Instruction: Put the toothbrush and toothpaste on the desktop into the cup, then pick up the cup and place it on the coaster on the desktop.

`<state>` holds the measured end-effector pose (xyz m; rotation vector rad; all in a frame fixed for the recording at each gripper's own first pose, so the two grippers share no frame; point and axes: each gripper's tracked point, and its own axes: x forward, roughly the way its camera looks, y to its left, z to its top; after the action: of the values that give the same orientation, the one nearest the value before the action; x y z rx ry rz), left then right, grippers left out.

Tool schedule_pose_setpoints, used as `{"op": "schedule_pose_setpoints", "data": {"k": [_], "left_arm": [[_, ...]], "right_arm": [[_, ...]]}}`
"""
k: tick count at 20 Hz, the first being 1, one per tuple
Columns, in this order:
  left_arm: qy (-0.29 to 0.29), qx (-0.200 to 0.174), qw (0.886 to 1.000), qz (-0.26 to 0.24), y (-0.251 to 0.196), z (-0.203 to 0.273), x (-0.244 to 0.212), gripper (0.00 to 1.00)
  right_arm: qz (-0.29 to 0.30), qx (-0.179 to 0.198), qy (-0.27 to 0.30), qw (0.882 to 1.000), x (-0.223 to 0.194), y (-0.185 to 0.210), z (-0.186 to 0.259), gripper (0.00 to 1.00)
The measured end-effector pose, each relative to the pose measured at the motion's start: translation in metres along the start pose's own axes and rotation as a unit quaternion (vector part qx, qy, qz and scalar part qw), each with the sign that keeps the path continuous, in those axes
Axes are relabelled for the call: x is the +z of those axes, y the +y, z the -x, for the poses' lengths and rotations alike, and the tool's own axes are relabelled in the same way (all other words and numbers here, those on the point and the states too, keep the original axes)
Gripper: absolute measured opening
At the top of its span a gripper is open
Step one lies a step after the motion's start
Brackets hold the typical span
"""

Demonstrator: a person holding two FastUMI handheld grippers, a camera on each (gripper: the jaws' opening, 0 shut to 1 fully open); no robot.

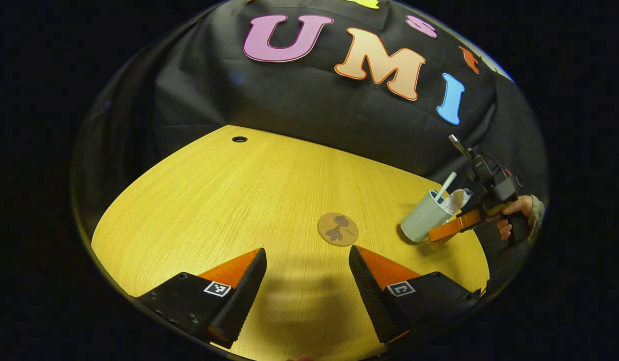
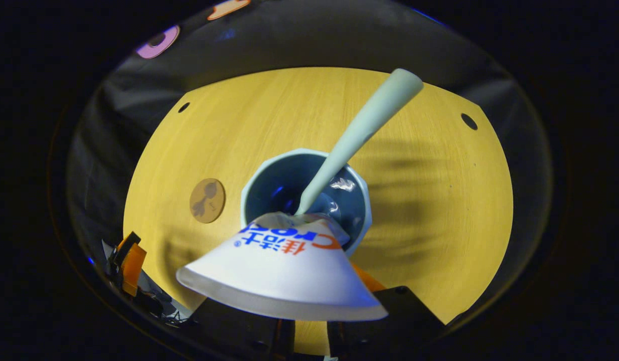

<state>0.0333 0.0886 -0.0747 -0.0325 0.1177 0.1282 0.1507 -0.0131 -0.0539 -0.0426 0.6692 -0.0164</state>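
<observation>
A pale cup hangs tilted just above the right end of the wooden table, with my right gripper shut on its side. A light toothbrush and a white toothpaste tube stick out of it. In the right gripper view I look down into the cup; the toothbrush leans away and the toothpaste tube hides most of my fingers. The round brown coaster lies left of the cup, just beyond my left gripper, which is open and holds nothing.
A person's hand holds the right gripper at the table's right edge. The table has small cable holes. The left gripper shows low at the left of the right gripper view, near the coaster. Black cloth walls stand behind.
</observation>
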Motion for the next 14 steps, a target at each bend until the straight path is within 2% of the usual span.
{"op": "schedule_pose_setpoints", "data": {"k": [9, 14], "left_arm": [[0.011, -0.01, 1.0, -0.001, 0.005, -0.003, -0.006, 0.96], [0.0, -0.004, 1.0, 0.008, 0.016, -0.001, 0.0, 0.96]], "right_arm": [[0.106, 0.065, -0.006, 0.992, 0.02, 0.12, -0.003, 0.35], [0.139, 0.07, 0.005, 0.988, 0.018, 0.145, -0.018, 0.36]]}}
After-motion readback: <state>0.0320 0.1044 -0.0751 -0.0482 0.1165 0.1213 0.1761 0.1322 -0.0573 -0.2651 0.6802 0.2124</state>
